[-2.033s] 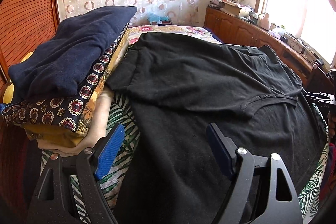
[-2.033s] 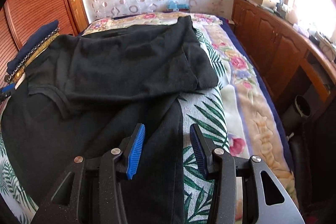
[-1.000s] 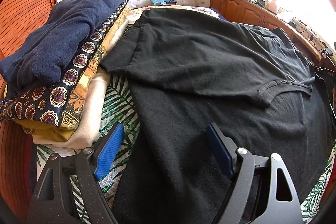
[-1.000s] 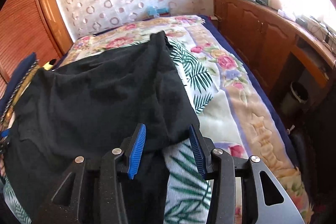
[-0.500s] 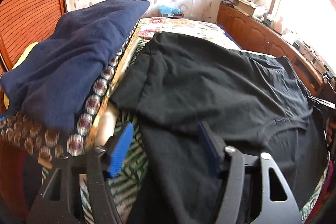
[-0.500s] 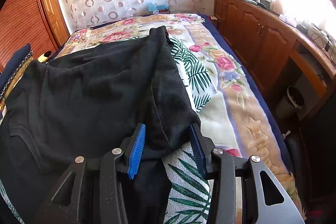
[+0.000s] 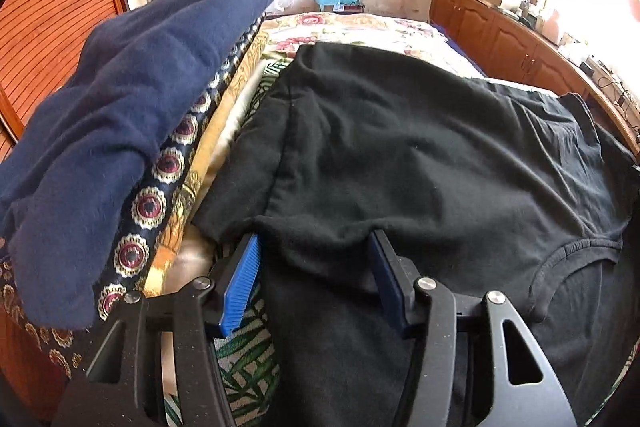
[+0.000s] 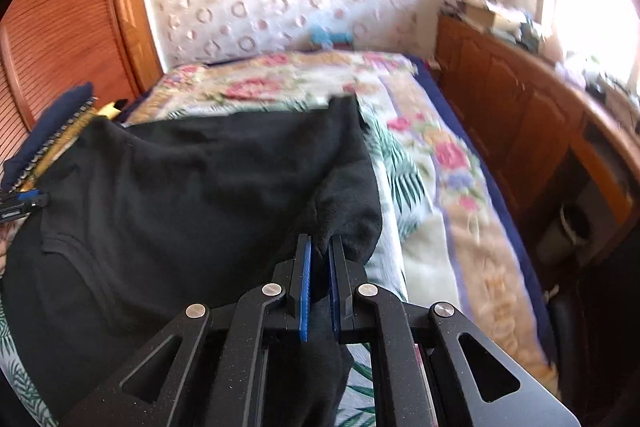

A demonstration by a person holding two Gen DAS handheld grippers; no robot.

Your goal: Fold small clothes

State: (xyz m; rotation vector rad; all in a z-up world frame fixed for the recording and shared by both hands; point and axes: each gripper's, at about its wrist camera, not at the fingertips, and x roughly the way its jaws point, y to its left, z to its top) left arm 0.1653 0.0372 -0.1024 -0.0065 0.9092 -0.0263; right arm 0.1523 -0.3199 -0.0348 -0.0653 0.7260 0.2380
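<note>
Floral bedspread (image 8: 452, 155) carries the black T-shirt (image 7: 420, 155) spread flat beside a stack of folded clothes (image 7: 120, 131) at left; right gripper (image 8: 320, 259) is clamped on its right sleeve, while left gripper (image 7: 316, 267), jaws just closing, straddles the left sleeve unclamped.

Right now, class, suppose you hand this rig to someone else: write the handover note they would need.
Right gripper: shut on the right edge of the black cotton T-shirt, jaws just closed.
Left gripper: jaws closing, pads astride the shirt's left sleeve fold, not yet pressing.
Shirt lies on the leaf-print bedcover, top part already folded over.
Stack of folded clothes sits left.
Left: finish the left grip, complete the fold, stack it.
</note>
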